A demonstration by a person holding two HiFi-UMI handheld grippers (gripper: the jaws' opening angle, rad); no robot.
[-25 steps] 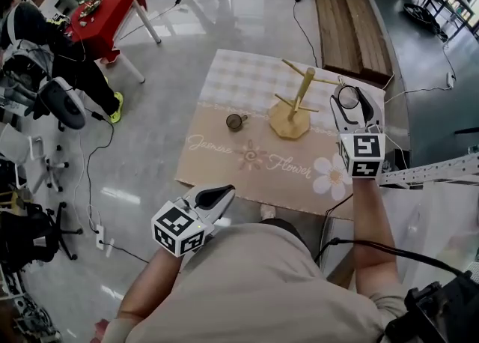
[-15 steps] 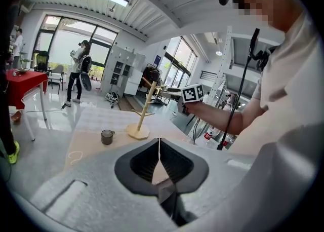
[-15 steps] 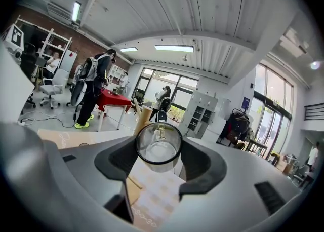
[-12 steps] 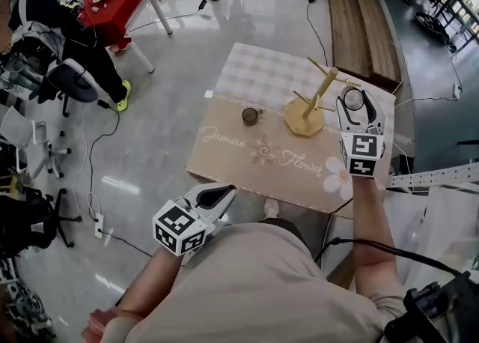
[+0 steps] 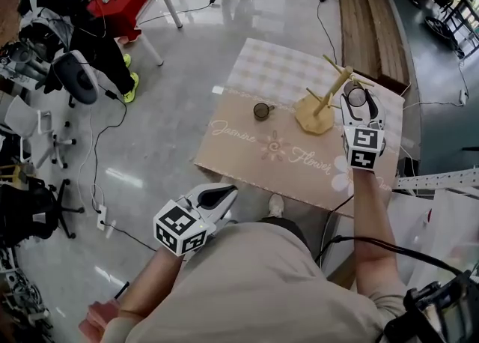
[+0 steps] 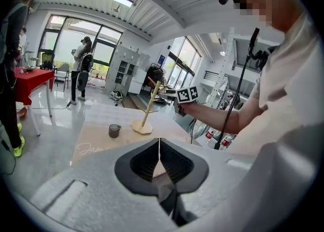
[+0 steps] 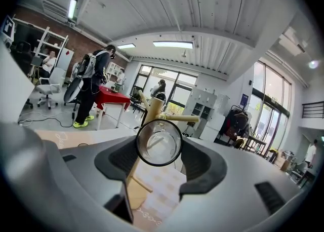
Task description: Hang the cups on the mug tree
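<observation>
**A:** Where are the cups?

**B:** One is a clear glass cup [image 7: 159, 143], pinched between the jaws of the right gripper [image 5: 358, 107]. The jaws stand wide, one pad on each side of the glass. In the right gripper view its round end faces the camera.

**A:** And the mug tree?

**B:** The mug tree [image 5: 332, 95] stands on the table [image 5: 247, 148], toward the far right corner, with its round wooden base on the tan part of the cloth. The right gripper holds the glass cup up at the tree's upper pegs, just to their right in the head view. In the right gripper view a peg runs along just above the cup's rim, with the pole behind the cup. I cannot tell whether glass and wood touch.

**A:** The second cup?

**B:** A small dark cup [image 5: 262, 111] stands upright on the table, to the left of the tree's base and apart from it. Nothing holds it.

**A:** What about the other hand?

**B:** The left gripper [image 5: 215, 197] hangs low by the person's body, short of the table's near edge and well away from both cups. Its jaws are pressed together, tip to tip, with nothing between them.

**A:** Is anything hanging on the tree?

**B:** The pegs I can see are bare.
</observation>
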